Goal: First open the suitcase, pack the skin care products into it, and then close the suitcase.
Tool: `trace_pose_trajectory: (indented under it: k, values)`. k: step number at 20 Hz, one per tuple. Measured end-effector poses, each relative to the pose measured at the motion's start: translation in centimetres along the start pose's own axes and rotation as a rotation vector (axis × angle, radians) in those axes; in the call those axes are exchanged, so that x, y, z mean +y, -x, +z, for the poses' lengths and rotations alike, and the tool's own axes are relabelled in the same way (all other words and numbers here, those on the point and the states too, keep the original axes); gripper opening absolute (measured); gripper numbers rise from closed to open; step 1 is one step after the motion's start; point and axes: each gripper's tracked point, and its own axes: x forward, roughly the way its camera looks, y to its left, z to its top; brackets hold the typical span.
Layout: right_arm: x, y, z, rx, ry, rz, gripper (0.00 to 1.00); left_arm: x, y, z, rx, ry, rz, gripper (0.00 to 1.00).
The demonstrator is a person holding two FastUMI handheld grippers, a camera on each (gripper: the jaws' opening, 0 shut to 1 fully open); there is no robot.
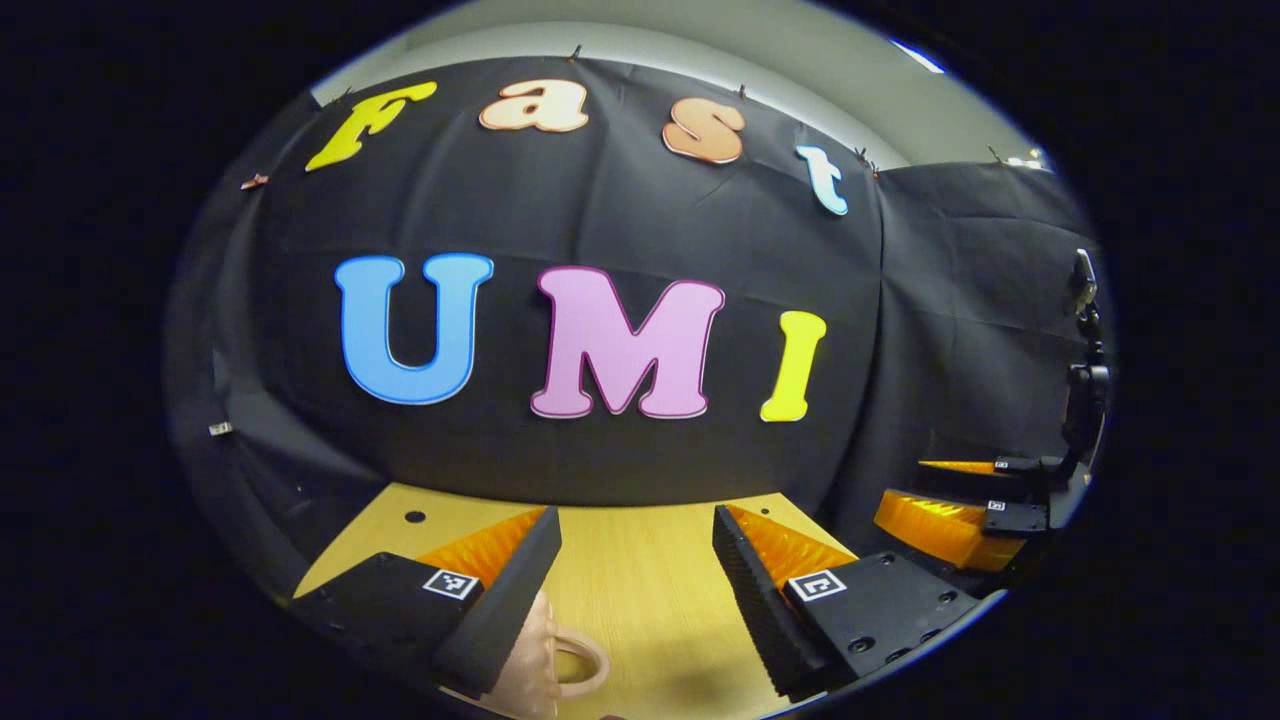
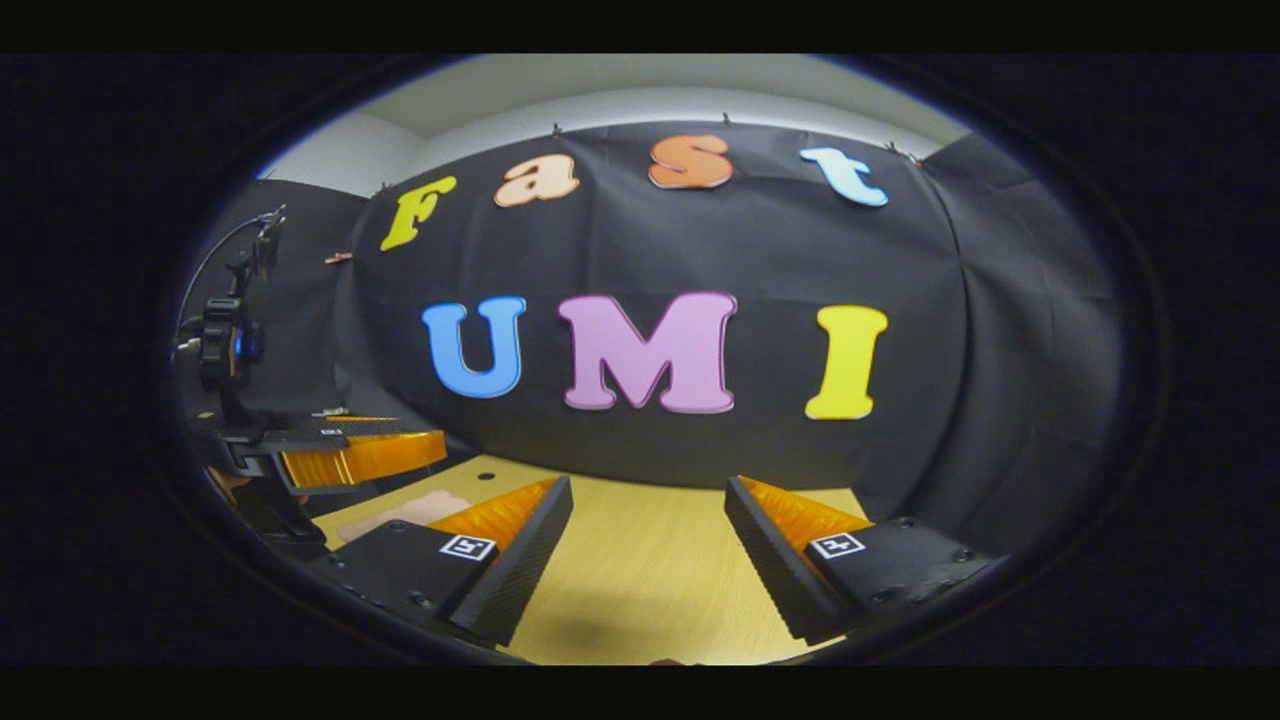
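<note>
Left gripper (image 1: pixel 636 575) up over the wooden table (image 1: pixel 640 600), jaws wide apart, nothing held. Pink suitcase (image 1: pixel 545 660) low down, partly behind the near finger, its loop handle (image 1: pixel 585 660) poking out. Right gripper (image 2: pixel 648 545) over the same table, jaws wide apart too, nothing held. Bit of pink suitcase far left there, past the other gripper

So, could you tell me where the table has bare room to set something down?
The wooden table lies bare between the open left gripper fingers, back to the cloth wall. Likewise ahead of the open right gripper. It is crowded low beside the left gripper, where a pink handled object sits.
</note>
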Motion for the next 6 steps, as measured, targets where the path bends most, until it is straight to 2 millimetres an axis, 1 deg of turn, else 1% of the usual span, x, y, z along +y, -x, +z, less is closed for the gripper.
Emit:
trace_pose_trajectory:
  k: [1, 2, 4, 6]
  values:
    - [-0.1, 0.2, 0.8, -0.023, 0.005, -0.014, 0.98, -0.2, 0.1, -0.1, -0.026, -0.014, 0.011, 0.96]
    - [-0.3, 0.5, 1.6, -0.044, 0.010, -0.031, 0.98, -0.2, 0.3, 0.2, -0.055, -0.017, 0.014, 0.96]
    - [-0.8, 0.5, 2.5, -0.092, 0.029, -0.062, 0.98, 0.1, 0.6, -0.1, -0.070, -0.019, 0.020, 0.96]
    - [-0.8, 0.7, 3.4, -0.117, 0.028, -0.067, 0.98, 0.2, 0.5, -0.1, -0.084, -0.014, 0.038, 0.96]
